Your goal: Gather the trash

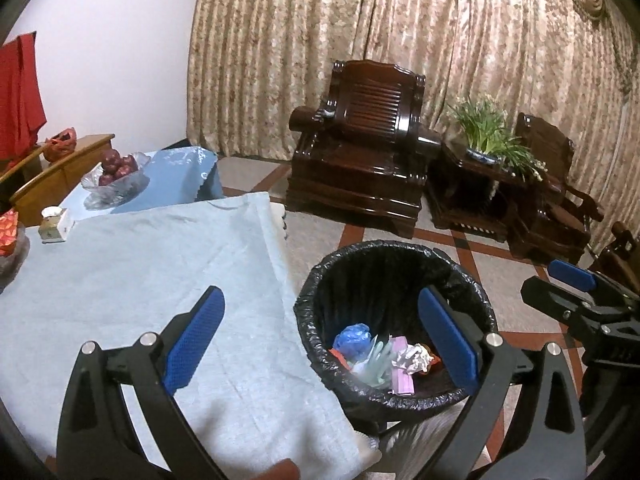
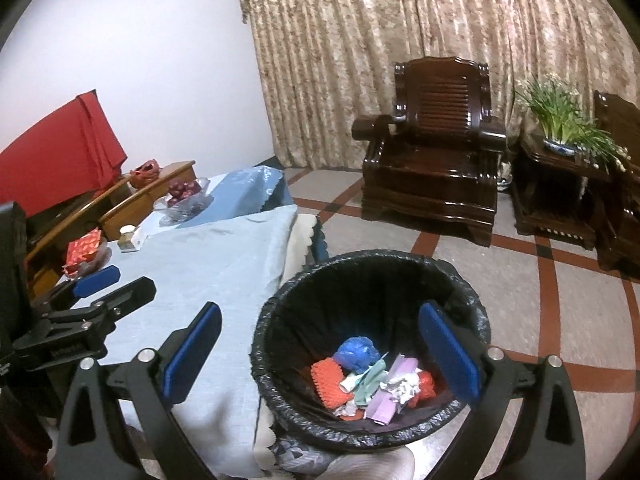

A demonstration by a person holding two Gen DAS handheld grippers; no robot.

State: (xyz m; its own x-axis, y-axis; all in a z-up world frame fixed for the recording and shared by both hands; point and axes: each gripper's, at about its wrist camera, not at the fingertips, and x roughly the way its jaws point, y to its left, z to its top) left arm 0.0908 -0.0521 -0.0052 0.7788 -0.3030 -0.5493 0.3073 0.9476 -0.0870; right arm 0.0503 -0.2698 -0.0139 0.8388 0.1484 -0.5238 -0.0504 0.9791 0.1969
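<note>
Both the left tongs (image 1: 320, 344) and right tongs (image 2: 320, 352) hang spread wide and empty above the lined bin (image 2: 472, 312), where the trash (image 2: 372, 380) already lies. The table (image 1: 140, 272) cloth nearby looks bare, so collecting seems finished; any next move would be scanning for leftovers.

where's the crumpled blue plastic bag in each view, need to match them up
Left wrist: the crumpled blue plastic bag lies in the black-lined trash bin, lower centre, left of the pile.
Right wrist: the same bag sits lower centre, at the back of the pile inside the bin.
Shared landmark: the dark carved wooden armchair before the curtain.
</note>
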